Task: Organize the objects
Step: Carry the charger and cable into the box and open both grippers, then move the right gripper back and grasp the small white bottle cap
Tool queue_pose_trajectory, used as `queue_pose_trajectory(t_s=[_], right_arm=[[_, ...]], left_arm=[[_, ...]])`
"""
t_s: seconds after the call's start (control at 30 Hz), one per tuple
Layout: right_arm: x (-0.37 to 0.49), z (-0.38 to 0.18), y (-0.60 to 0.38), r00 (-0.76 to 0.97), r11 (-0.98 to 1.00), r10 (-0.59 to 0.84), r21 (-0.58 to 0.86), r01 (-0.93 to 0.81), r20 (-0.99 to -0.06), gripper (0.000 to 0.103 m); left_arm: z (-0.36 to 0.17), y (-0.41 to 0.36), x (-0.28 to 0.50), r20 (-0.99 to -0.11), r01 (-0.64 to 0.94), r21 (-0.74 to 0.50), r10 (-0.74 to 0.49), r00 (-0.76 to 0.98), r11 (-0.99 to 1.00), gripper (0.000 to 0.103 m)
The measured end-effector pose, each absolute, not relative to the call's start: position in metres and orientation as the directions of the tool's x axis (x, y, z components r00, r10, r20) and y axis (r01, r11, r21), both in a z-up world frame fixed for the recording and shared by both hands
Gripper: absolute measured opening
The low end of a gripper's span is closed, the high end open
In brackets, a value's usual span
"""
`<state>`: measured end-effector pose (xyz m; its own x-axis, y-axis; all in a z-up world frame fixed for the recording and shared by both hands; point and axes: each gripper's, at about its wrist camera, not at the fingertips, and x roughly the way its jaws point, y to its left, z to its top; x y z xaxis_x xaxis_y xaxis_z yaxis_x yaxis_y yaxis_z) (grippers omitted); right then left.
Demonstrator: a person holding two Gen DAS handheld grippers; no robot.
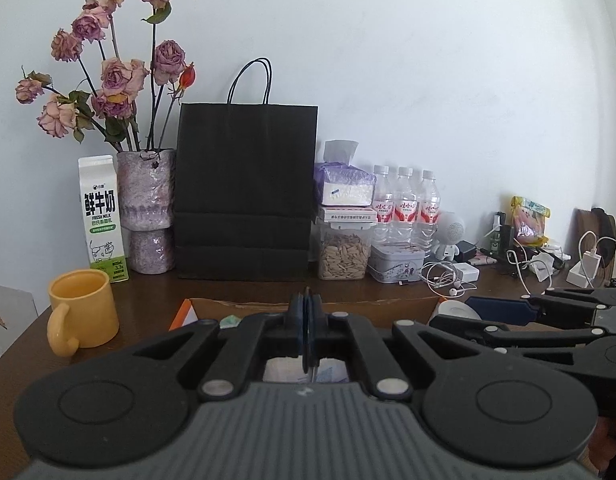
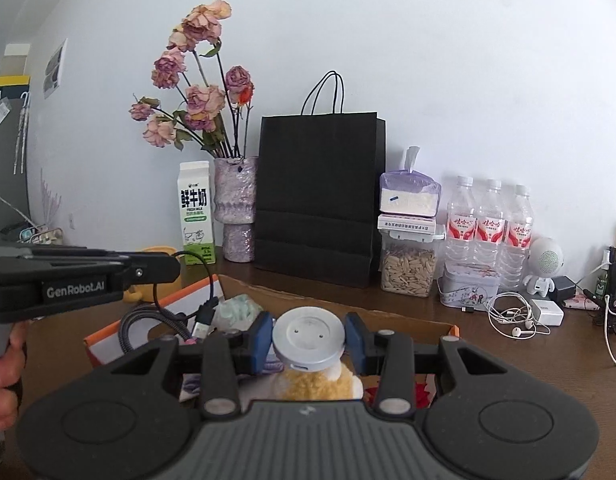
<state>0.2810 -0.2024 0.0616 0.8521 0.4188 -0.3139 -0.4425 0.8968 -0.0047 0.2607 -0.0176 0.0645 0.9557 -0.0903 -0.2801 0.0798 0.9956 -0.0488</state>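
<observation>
My right gripper (image 2: 309,340) is shut on a round grey-white disc device (image 2: 308,339), held over an open cardboard box (image 2: 412,318). The box holds a black cable (image 2: 156,320), a pale green crumpled thing (image 2: 238,308) and a yellow plush toy (image 2: 318,384). My left gripper (image 1: 307,322) is shut, pads together, with nothing visible between them, above the same box (image 1: 348,304). It shows from the side in the right wrist view (image 2: 164,268), left of the box. The right gripper shows in the left wrist view (image 1: 496,312) at the right.
Along the wall stand a milk carton (image 1: 102,220), a vase of dried roses (image 1: 148,212), a black paper bag (image 1: 244,192), a seed jar (image 1: 344,254), a tin (image 1: 396,266) and three water bottles (image 1: 406,208). A yellow mug (image 1: 82,310) sits left. Earphones (image 1: 448,280) and chargers (image 1: 584,266) lie right.
</observation>
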Motion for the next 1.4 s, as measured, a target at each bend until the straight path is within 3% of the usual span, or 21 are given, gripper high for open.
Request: queue_pose_trajectory(t_s=[0.47,0.57,0.6,0.63,0.67,0.7,0.8,1.4], right_arm=[[0.336,0.047,-0.202,0.852,0.915,0.388,0.032,-0.403,-0.352,0.038],[0.339,0.042,-0.204,0.849,0.918,0.381,0.041,-0.394,-0.365,0.039],[0.34,0.04,-0.204,0.848,0.919,0.379,0.044,-0.392,-0.369,0.044],[0.341,0.038,-0.206,0.846,0.919,0.381,0.05,-0.392,-0.374,0.051],[0.341,0.037,-0.207,0.845,0.919,0.381,0.055,-0.39,-0.374,0.068],[0.34,0.037,-0.208,0.847,0.92,0.379,0.057,-0.387,-0.371,0.087],[0.335,0.037,-0.211,0.857,0.925,0.368,0.052,-0.376,-0.359,0.103],[0.288,0.047,-0.212,0.865,0.914,0.401,0.064,-0.402,-0.302,0.103]], left_arm=[[0.051,-0.009,0.304,-0.304,0.076,-0.074,-0.095,0.948,0.994,0.004],[0.048,-0.007,0.306,-0.309,0.057,-0.07,-0.076,0.948,0.996,0.009],[0.047,-0.007,0.306,-0.31,0.055,-0.07,-0.074,0.948,0.996,0.023],[0.047,-0.006,0.305,-0.31,0.052,-0.073,-0.072,0.948,0.996,0.056],[0.047,-0.005,0.304,-0.306,0.037,-0.07,-0.057,0.95,0.997,0.076],[0.048,-0.005,0.302,-0.29,0.008,-0.06,-0.025,0.957,0.998,0.103],[0.05,-0.006,0.294,-0.235,-0.046,-0.033,0.036,0.971,0.998,0.103],[0.058,0.003,0.253,-0.27,-0.027,-0.065,0.008,0.963,0.998,0.103]])
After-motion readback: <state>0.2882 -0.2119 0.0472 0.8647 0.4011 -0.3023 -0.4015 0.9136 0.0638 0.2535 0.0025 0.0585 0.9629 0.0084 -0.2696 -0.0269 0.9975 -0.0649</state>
